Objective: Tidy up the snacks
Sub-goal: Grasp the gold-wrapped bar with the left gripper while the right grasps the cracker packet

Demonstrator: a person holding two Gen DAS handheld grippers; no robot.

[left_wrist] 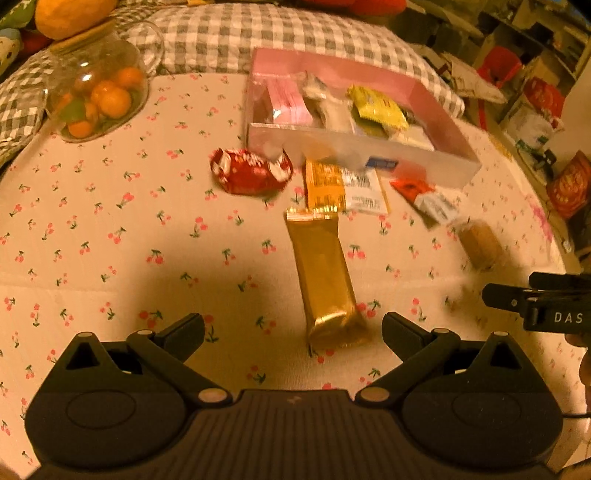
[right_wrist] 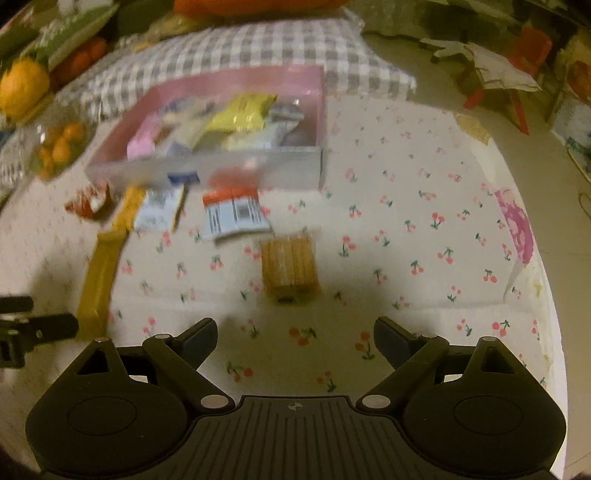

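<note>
A clear box [left_wrist: 369,157] [right_wrist: 236,168] with a pink floor holds pink, white and yellow packets. In front of it, on the cherry-print cloth, lie a red wrapped snack [left_wrist: 251,175] [right_wrist: 88,203], an orange-and-white packet [left_wrist: 343,188] [right_wrist: 159,210], a red-and-white packet [left_wrist: 424,199] [right_wrist: 232,214], a long gold bar [left_wrist: 325,280] [right_wrist: 98,280] and a tan cracker pack [left_wrist: 480,245] [right_wrist: 290,269]. My left gripper [left_wrist: 293,332] is open, and the gold bar's near end lies between its fingers. My right gripper [right_wrist: 294,339] is open just short of the cracker pack, with nothing between its fingers.
A glass jar of small oranges [left_wrist: 99,96] stands at the back left. A grey checked cushion [left_wrist: 258,33] lies behind the box. The table's edge curves down the right side, with a pink paper scrap [right_wrist: 517,229] near it. Cluttered boxes stand beyond.
</note>
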